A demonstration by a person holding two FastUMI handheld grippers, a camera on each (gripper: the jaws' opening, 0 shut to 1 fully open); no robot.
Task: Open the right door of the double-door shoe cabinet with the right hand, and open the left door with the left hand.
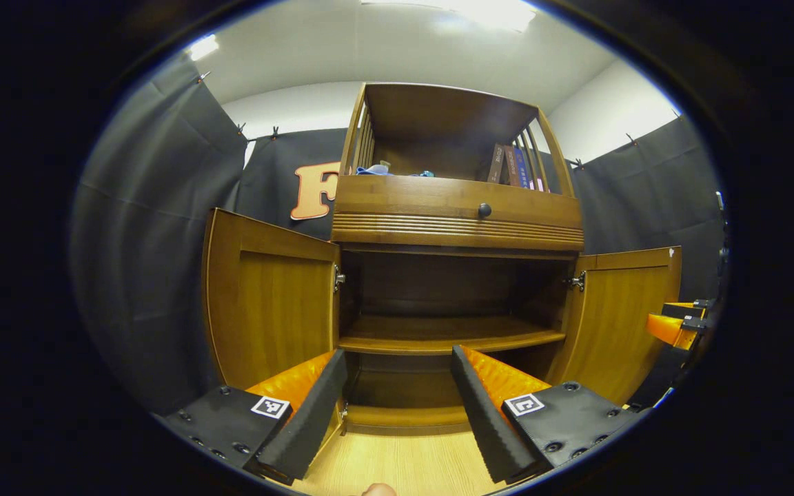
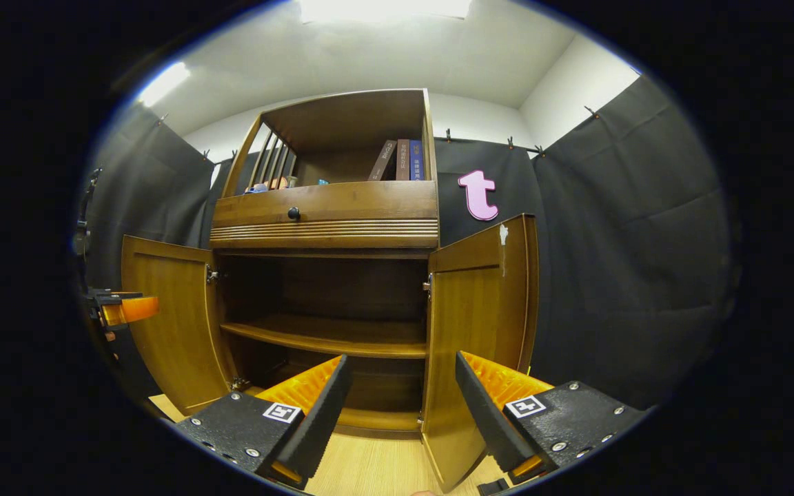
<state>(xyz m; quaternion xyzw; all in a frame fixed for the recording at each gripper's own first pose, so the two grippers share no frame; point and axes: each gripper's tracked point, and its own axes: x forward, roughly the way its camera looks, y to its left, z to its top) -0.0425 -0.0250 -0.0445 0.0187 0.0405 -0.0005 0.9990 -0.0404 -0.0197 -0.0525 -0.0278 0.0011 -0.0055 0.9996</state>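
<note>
Recording booth: black cloth walls [image 2: 617, 227] surround a wooden cabinet [image 1: 455, 213].

Both views face the open cabinet [image 1: 457, 227] closely, low.

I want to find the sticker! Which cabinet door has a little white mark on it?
The right door: a white mark sits near its top corner. The left door has none.

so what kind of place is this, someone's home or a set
Most likely a staged recording booth, not a home: black cloth clipped up as walls surrounds a lone wooden shoe cabinet, both doors open, with books on its top shelf, under a plain white ceiling.
</note>
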